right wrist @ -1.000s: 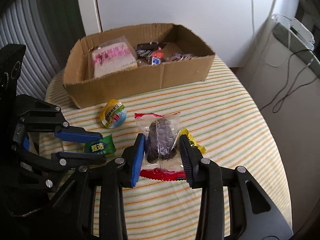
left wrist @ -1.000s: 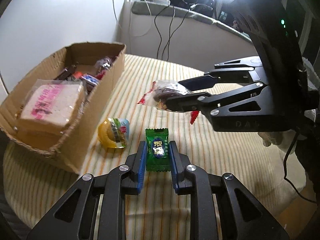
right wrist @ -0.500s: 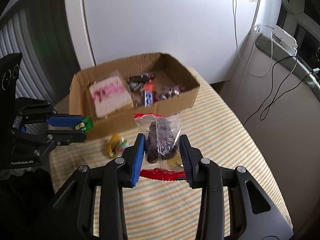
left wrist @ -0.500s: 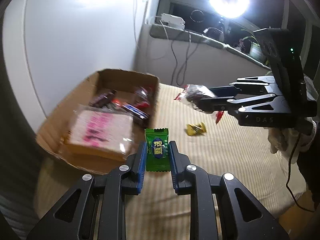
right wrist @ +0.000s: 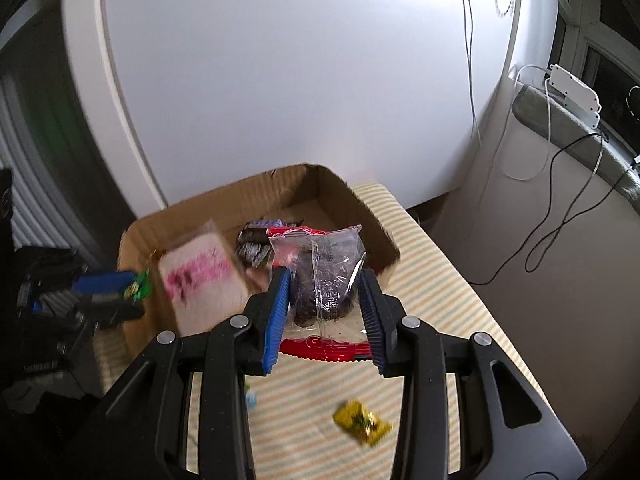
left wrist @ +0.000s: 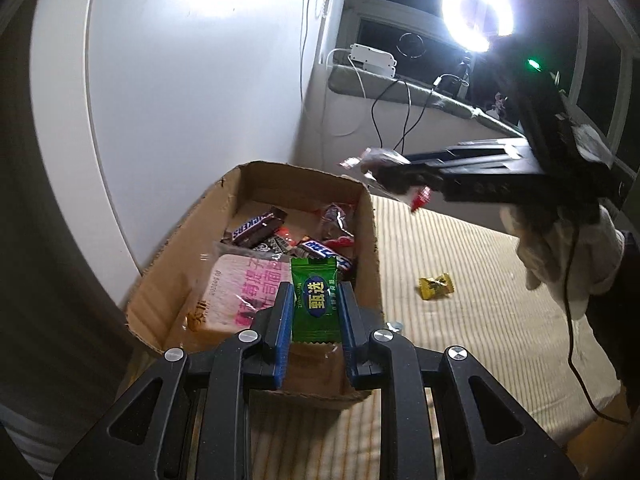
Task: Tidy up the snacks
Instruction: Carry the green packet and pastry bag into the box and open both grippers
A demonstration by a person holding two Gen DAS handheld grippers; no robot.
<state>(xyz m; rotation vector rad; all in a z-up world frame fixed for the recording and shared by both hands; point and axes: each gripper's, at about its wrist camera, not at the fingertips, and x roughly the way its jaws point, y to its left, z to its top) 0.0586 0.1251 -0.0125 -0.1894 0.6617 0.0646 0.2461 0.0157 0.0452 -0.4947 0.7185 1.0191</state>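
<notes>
Snacks pinched in both grippers: green candy [left wrist: 315, 304] in the left gripper [left wrist: 314, 322], dark bag [right wrist: 325, 280] in the right gripper [right wrist: 324, 312], cardboard box [left wrist: 276, 178] at twelve o'clock, left nearer.

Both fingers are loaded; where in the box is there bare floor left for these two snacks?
Free: the far end of the cardboard box, bare floor between the back wall and the chocolate bars. Crowded: the near end, filled by the pink-labelled bread pack, and the middle, packed with bars. Outside, the striped tablecloth around the yellow candy is bare.
</notes>
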